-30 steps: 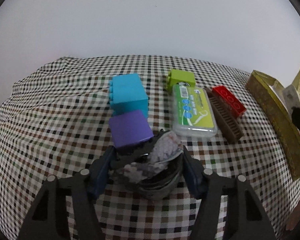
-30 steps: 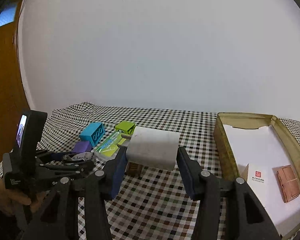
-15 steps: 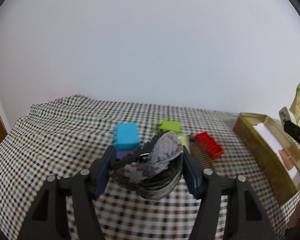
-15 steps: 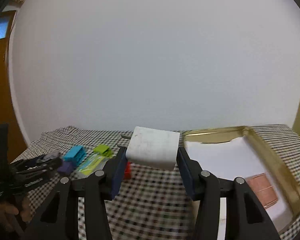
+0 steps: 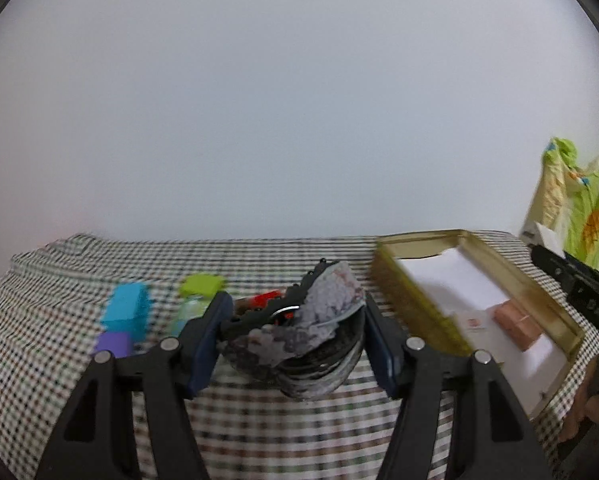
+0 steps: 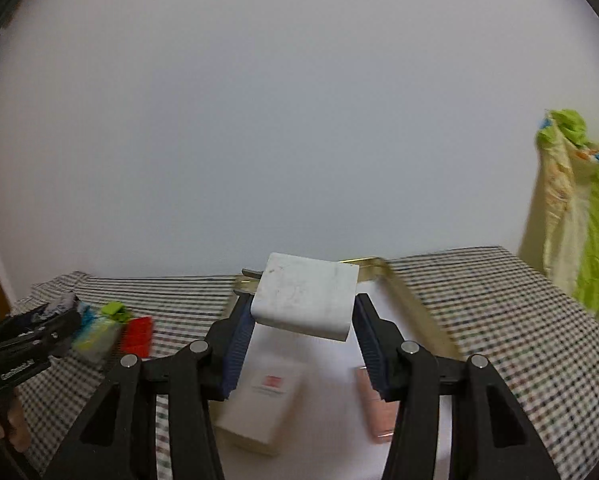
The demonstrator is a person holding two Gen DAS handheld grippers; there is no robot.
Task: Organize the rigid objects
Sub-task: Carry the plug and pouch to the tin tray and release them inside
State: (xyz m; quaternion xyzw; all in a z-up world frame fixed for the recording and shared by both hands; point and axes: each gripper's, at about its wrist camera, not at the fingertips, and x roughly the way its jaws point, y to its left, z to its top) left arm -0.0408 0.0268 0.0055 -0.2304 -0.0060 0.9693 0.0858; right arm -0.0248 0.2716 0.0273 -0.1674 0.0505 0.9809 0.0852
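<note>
right wrist view: your right gripper [image 6: 303, 316] clamps the white rectangular block [image 6: 305, 295], gold-rimmed open box [image 6: 413, 312] directly beneath at 6 o'clock.

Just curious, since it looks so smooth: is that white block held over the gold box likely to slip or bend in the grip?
The white block probably stays stiff: its edges look straight between the right tool pads. Its smooth, rounded faces might slip a little. It sits tilted over the gold box, so it may shift if the grip loosens.
</note>
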